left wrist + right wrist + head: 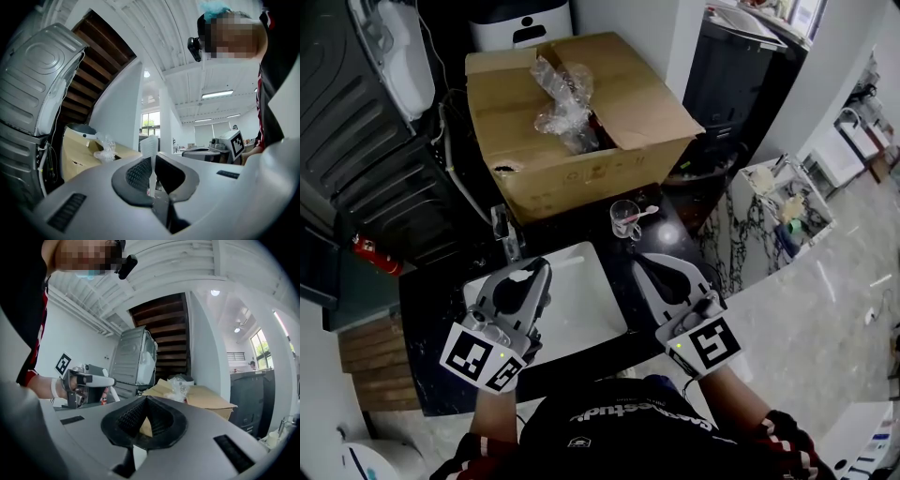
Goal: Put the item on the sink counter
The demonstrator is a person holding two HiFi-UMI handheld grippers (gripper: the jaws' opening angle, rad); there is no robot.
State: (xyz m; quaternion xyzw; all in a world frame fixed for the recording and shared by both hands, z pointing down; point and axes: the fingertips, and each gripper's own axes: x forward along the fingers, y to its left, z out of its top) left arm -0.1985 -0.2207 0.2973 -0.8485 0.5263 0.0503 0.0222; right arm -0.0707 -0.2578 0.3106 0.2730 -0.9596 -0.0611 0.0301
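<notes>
In the left gripper view a thin white toothbrush [150, 149] stands upright, bristle head on top, with my left gripper [152, 183] shut on its handle. The head view has that left gripper [534, 269] hovering over the left side of the white sink basin [581, 314]. My right gripper [650, 264] hangs above the black sink counter [431, 309] at the basin's right edge. Its jaws [147, 400] are shut with nothing between them. A clear glass cup [625, 219] with a pink-tipped stick in it stands on the counter just beyond the right gripper.
An open cardboard box [581, 131] holding crumpled clear plastic [560, 101] fills the back of the counter. A faucet [506, 232] stands behind the basin. At far left are a dark appliance [356, 141] and a red extinguisher [375, 255]. A wire rack [783, 202] stands to the right.
</notes>
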